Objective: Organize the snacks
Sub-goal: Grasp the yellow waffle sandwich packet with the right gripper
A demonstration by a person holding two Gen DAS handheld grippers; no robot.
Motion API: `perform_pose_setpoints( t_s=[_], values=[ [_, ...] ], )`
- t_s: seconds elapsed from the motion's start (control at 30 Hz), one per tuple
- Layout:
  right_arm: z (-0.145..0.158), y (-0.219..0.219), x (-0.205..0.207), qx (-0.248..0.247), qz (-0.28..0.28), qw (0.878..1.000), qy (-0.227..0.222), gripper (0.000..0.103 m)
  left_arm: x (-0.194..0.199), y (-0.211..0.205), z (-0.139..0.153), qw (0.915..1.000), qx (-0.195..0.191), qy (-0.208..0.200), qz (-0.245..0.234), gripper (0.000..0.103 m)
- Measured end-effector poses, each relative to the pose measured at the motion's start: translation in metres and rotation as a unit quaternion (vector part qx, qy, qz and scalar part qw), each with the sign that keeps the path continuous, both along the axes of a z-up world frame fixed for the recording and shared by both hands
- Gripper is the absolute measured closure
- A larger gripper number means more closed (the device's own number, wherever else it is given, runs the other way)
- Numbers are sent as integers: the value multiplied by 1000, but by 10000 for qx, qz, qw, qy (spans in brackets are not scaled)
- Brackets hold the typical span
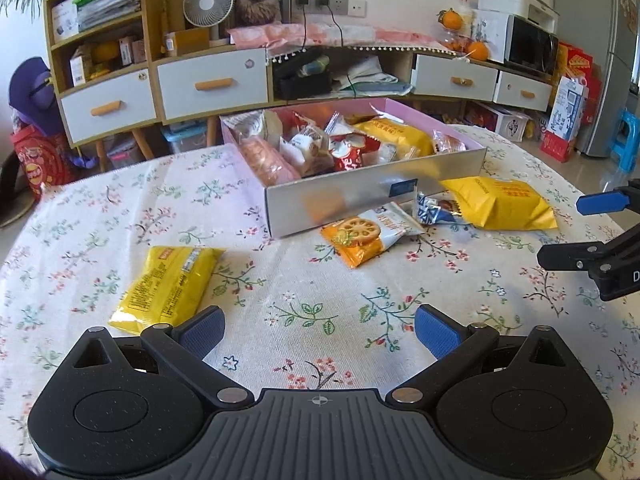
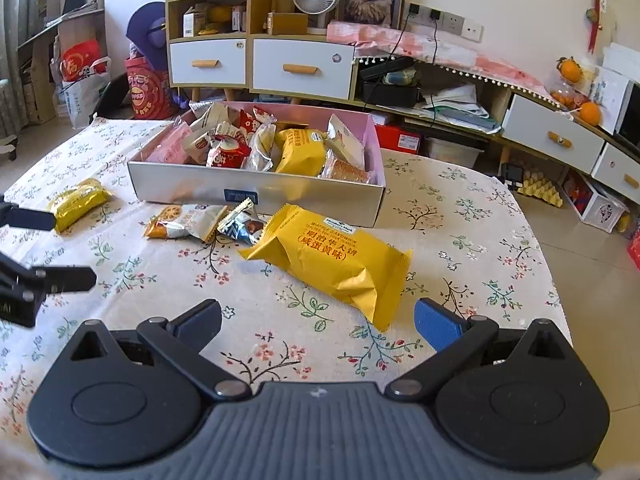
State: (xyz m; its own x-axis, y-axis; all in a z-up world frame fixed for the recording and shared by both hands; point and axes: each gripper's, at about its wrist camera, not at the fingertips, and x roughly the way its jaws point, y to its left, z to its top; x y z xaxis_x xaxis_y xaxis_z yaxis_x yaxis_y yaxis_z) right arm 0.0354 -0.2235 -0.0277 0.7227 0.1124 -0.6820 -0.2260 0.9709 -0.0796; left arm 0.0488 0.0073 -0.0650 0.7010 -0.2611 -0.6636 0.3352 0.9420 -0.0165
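A silver box with a pink inside sits on the floral table, full of several wrapped snacks. In front of it lie a large yellow pack, an orange-and-white cracker pack and a small blue-and-silver packet. A second yellow pack lies to the left. My left gripper is open and empty, just right of that pack. My right gripper is open and empty, its jaws just short of the large yellow pack.
The table's far edge runs behind the box, its right edge near the large pack. Beyond stand a low cabinet with drawers, a fan, oranges and floor clutter. Each gripper shows at the side of the other's view.
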Motion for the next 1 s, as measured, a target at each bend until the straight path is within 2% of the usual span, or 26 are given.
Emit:
perform_pose_setpoints(
  t_s=[0.23, 0.4, 0.63, 0.77, 0.9, 1.0],
  values=[
    [-11, -9, 11, -299, 179, 9993, -105, 0, 16, -10, -16, 9990, 110, 69, -421, 1],
    [-18, -16, 20, -528, 295, 9981, -101, 0, 20, -11, -18, 9987, -43, 105, -502, 1],
    [-25, -15, 33, -739, 741, 9944, -142, 0, 40, -36, -14, 9958, 217, 48, -891, 2],
    [-22, -13, 40, -955, 914, 9909, -233, 0, 50, -56, -10, 9901, 544, -120, -1291, 3],
    [-20, -9, 44, -1214, 1311, 9834, -310, 0, 50, -78, -8, 9800, 865, -329, -1761, 7],
    [-20, -4, 47, -1312, 1665, 9767, -321, 0, 53, -86, -7, 9756, 926, -360, -1957, 10]
  ],
)
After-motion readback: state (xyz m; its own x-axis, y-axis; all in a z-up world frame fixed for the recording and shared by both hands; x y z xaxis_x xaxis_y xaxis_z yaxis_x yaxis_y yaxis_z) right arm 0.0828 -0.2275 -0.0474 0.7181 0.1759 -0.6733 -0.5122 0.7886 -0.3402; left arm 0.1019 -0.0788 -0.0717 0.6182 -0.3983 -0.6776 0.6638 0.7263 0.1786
